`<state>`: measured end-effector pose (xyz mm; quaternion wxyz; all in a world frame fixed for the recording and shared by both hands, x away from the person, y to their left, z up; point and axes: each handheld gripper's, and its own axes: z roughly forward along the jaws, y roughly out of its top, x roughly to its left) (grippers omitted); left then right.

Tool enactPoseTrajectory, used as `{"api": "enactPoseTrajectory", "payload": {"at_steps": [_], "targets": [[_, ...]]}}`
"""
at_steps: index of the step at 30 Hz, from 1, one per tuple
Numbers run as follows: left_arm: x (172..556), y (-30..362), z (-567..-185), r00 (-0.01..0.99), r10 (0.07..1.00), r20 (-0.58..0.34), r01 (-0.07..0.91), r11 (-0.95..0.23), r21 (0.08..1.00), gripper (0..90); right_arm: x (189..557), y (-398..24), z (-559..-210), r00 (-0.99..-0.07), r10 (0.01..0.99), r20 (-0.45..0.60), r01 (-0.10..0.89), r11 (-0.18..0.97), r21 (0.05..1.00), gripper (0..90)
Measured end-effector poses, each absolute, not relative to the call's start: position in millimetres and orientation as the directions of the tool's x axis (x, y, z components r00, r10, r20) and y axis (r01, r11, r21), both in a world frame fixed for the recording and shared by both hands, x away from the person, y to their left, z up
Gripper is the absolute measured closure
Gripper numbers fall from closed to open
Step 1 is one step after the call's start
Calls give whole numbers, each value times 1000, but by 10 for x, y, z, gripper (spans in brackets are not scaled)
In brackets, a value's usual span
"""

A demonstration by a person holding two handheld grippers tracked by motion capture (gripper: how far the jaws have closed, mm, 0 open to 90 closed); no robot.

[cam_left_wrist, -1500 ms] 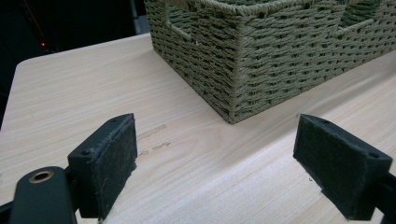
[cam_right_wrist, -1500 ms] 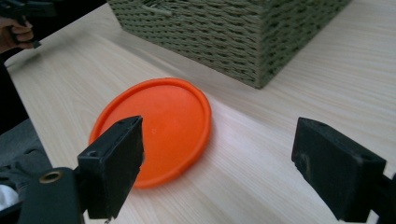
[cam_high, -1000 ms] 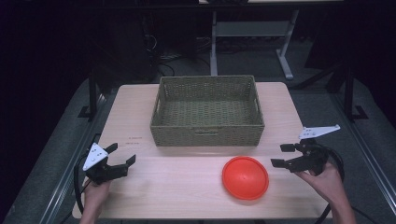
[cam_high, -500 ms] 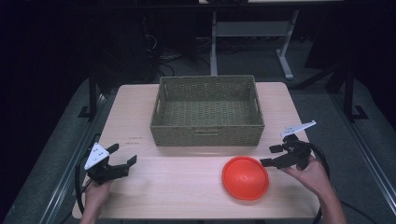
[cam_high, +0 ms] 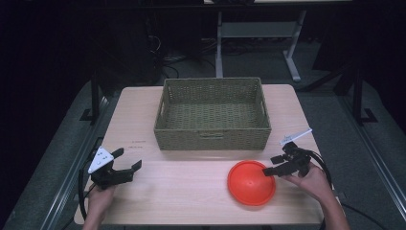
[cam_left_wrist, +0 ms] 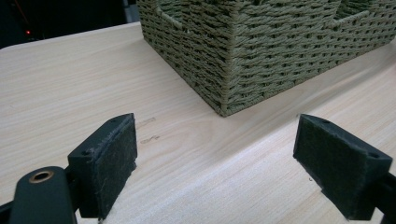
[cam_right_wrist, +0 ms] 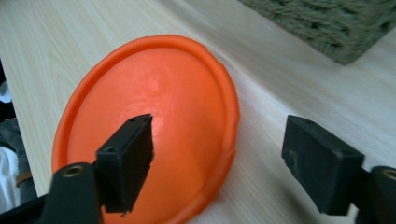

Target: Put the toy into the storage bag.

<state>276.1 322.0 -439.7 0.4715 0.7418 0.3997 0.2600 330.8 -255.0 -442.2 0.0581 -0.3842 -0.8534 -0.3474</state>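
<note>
Fingers point(cam_right_wrist: 130, 154) astride orange plate point(cam_right_wrist: 154, 121) rim, just narrowing | right gripper point(cam_high: 275, 165) tilted low

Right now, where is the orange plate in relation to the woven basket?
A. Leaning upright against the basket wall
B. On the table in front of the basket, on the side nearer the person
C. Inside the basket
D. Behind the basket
B: the orange plate lies flat on the table, apart from the woven basket, on the person's side.

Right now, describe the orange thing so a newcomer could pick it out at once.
Start at the woven basket in the middle of the wooden table. In front of its right corner lies a round orange plate, the only bright, smooth thing there, with the right gripper open at its edge.
</note>
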Motion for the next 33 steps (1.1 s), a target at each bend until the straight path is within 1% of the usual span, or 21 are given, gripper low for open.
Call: {"api": "enactPoseTrajectory", "payload": {"at_steps": [7,9,10,18,19,21,25,27,31,33], "targets": [[2764,3208,-4408,548,836,0,356,-234,905,129,3309,-2504,-4538,-712,599,367,690,497,527,345],[2759,3204,-4406,551,834,7,355,-242,903,129,3285,-2476,-4529,-722,593,358,681,516,519,387],[2759,3204,-4406,551,834,7,355,-242,903,129,3285,-2476,-4529,-722,593,358,681,516,519,387],[2766,3207,-4412,552,834,6,358,-243,901,129,3277,-2455,-4541,-729,586,353,675,531,512,502],[2766,3209,-4411,551,834,7,359,-244,901,129,3280,-2436,-4550,-734,588,339,669,541,510,537],[2766,3210,-4411,551,834,7,359,-244,901,129,3284,-2426,-4558,-736,590,331,665,543,512,545],[2767,3208,-4414,552,834,7,360,-245,900,129,3311,-2408,-4572,-737,599,313,662,547,512,607],[2764,3207,-4413,552,834,8,359,-246,900,129,3340,-2416,-4584,-731,600,326,670,538,512,639],[2764,3219,-4409,549,836,8,358,-243,901,129,3359,-2436,-4591,-718,602,349,685,523,508,664],[2767,3219,-4412,544,839,2,363,-237,901,129,3359,-2453,-4574,-713,601,360,690,511,513,705]]}}
